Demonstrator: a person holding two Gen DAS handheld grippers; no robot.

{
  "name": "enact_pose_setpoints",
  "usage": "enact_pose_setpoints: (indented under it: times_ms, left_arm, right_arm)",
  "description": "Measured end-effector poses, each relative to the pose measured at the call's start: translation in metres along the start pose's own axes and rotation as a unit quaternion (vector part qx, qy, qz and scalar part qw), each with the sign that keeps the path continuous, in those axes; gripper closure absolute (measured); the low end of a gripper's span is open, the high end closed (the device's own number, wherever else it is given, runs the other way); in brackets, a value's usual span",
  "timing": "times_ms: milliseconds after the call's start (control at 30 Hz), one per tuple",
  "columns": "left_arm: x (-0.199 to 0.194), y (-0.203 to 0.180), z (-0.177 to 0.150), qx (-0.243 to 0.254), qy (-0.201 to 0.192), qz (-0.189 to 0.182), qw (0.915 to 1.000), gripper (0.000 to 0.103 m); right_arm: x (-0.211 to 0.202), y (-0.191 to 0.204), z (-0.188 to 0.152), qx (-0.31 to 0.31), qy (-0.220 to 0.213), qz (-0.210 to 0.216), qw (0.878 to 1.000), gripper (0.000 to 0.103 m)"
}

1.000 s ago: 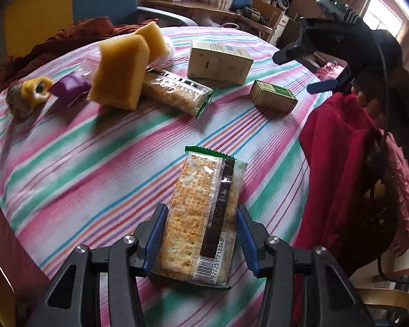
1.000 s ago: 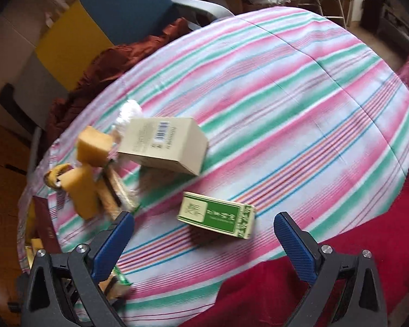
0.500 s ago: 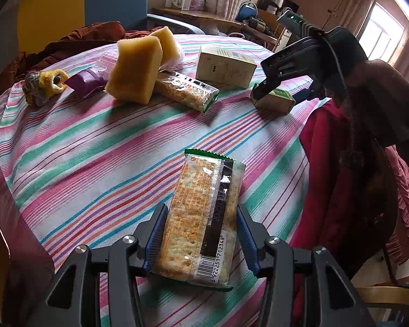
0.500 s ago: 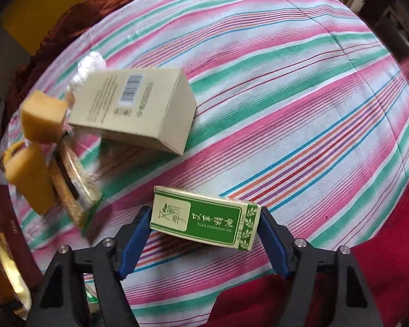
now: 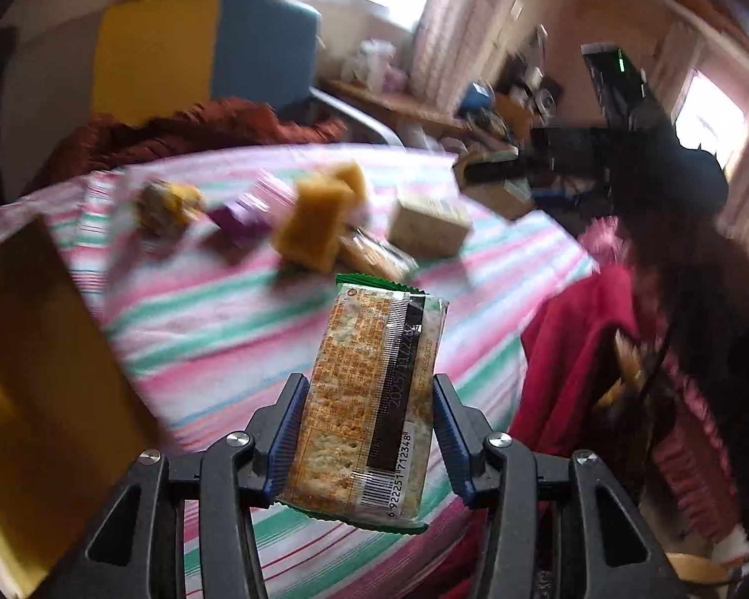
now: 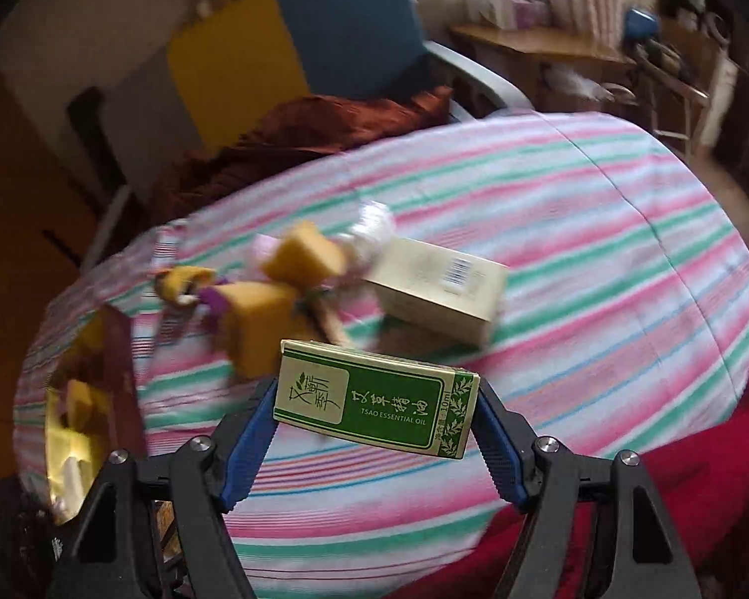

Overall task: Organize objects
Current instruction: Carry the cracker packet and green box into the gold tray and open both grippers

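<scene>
My left gripper (image 5: pixel 368 392) is shut on a clear cracker pack (image 5: pixel 374 344) with green ends, held lengthwise and lifted off the striped tablecloth (image 5: pixel 214 329). My right gripper (image 6: pixel 377 399) is shut on a small green essential-oil box (image 6: pixel 399 402), gripped by its short ends and raised above the table. In the left wrist view the right gripper and its box (image 5: pixel 497 189) show blurred at the upper right, over the far edge of the table.
Yellow sponges (image 6: pixel 254 334), a beige carton (image 6: pixel 439 289), a second cracker pack (image 5: pixel 374 257), a purple packet (image 5: pixel 239 219) and a small yellow-grey toy (image 5: pixel 167 204) lie clustered mid-table. An open gold-lined box (image 6: pixel 75 409) stands at the left. Red cloth (image 6: pixel 674 474) drapes the near right edge.
The right gripper closed on the green box and lifted it off the cloth. The left gripper rose with the cracker pack and tipped up, so more of the room shows.
</scene>
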State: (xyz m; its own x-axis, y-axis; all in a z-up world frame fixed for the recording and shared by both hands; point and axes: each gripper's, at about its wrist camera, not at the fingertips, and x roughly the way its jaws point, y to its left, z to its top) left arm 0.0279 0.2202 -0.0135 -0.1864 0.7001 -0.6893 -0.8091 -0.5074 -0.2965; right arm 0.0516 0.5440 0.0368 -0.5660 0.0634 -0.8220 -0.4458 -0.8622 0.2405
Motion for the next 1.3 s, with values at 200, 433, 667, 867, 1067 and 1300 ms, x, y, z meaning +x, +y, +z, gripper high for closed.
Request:
enact_pose_setpoints:
  times_ms: [200, 433, 667, 867, 1067, 1300]
  left_arm:
    - [-0.057, 0.060, -0.002, -0.082, -0.050, 0.061, 0.9935, 0.053]
    - [-0.111, 0.158, -0.026, -0.214, -0.081, 0.159, 0.9604, 0.053]
    - [-0.127, 0.232, -0.038, -0.304, -0.086, 0.222, 0.9226, 0.052]
    - [-0.140, 0.253, -0.045, -0.310, -0.088, 0.273, 0.9064, 0.049]
    - [-0.155, 0.246, -0.062, -0.311, -0.094, 0.288, 0.9007, 0.049]
    - [-0.159, 0.216, -0.071, -0.295, -0.101, 0.300, 0.9016, 0.049]
  right_arm:
    - [0.012, 0.101, -0.013, -0.064, -0.004, 0.084, 0.994, 0.028]
    - [0.038, 0.210, -0.045, -0.157, 0.021, 0.162, 0.974, 0.028]
    - [0.066, 0.291, -0.085, -0.214, 0.060, 0.213, 0.951, 0.028]
    - [0.094, 0.333, -0.114, -0.242, 0.103, 0.244, 0.933, 0.025]
    - [0.104, 0.348, -0.137, -0.259, 0.129, 0.257, 0.922, 0.013]
    - [0.102, 0.341, -0.142, -0.250, 0.131, 0.258, 0.924, 0.009]
